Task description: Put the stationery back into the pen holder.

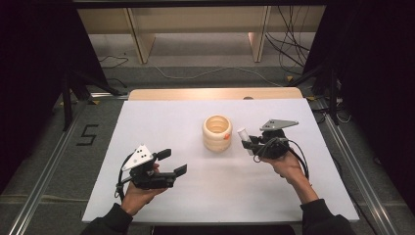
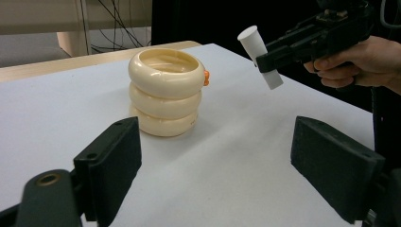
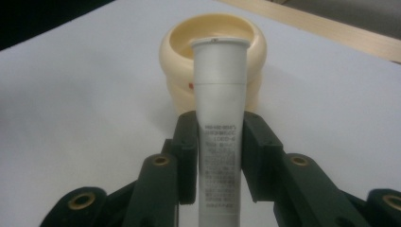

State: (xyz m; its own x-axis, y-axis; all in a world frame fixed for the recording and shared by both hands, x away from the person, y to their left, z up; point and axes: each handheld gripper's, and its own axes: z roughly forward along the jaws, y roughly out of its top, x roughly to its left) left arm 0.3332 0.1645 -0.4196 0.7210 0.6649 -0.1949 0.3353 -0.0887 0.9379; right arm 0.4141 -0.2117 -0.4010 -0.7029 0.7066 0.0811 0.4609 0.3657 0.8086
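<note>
Jaws spread wide and holding nothing: that is how I see my left gripper [image 1: 171, 161], held above the tabletop [image 1: 161, 117] near its near-left corner, the left hand [image 1: 139, 193] wrapped around its body from below. In the left gripper view its two black pads [image 2: 113, 165] frame bare white surface, their lower ends cut off by the bottom edge.

Toward the middle of the tabletop, a little nearer the far edge, stands the cream ringed holder [image 1: 217, 132], three stacked bulging rings with an open top. A small orange spot sits on its right side; I cannot make out what it is. From the high view I cannot see into its hollow.

Just right of it, my right gripper [image 1: 248, 142] pinches a white tube [image 1: 243, 136] between its jaws, the right hand [image 1: 288, 164] behind it. In the right gripper view the tube [image 3: 220, 118] runs up the centre, its capped end toward the holder [image 3: 179, 71] and covering part of the holder's front. Its lower end runs off the bottom of the frame, and the fine print on it is too blurred to read. In the left gripper view the tube [image 2: 260, 56] hangs tilted, clear of the tabletop and apart from the holder [image 2: 165, 92].
</note>
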